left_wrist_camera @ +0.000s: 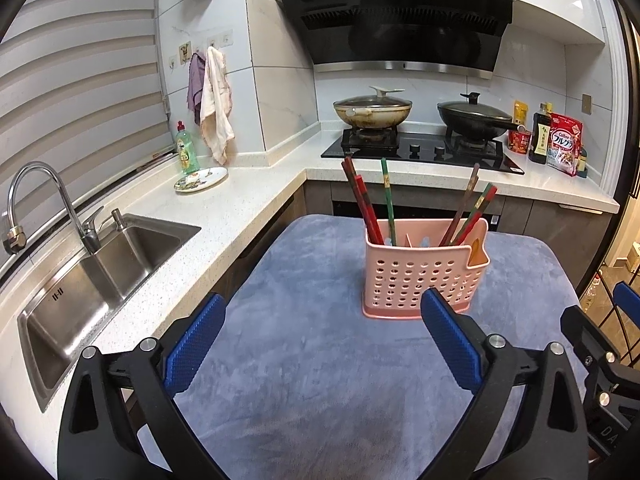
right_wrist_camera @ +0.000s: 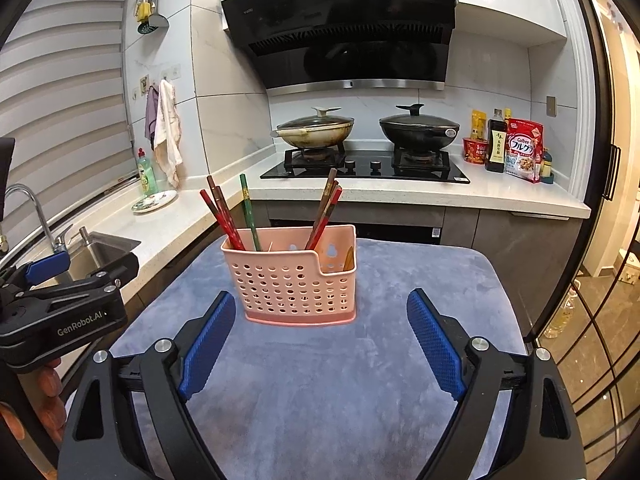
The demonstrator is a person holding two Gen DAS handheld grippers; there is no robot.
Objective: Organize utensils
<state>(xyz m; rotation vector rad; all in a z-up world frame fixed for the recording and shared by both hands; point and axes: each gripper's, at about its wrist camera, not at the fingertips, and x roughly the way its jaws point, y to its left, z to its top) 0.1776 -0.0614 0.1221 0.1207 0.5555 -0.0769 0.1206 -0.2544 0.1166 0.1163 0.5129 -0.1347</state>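
Currently, both the left hand-held gripper [left_wrist_camera: 320, 328] and right hand-held gripper [right_wrist_camera: 322, 328] are being held released, nothing between the jaws. Chopsticks [right_wrist_camera: 226, 216] are standing sorted in the pink basket [right_wrist_camera: 296, 284] on the blue-covered table [right_wrist_camera: 320, 400], probably being left tidy.

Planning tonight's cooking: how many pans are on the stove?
2. A cream pan with a glass lid sits on the left burner; a black pan with a dark lid sits on the right burner. Nothing else on the stove looks hidden.
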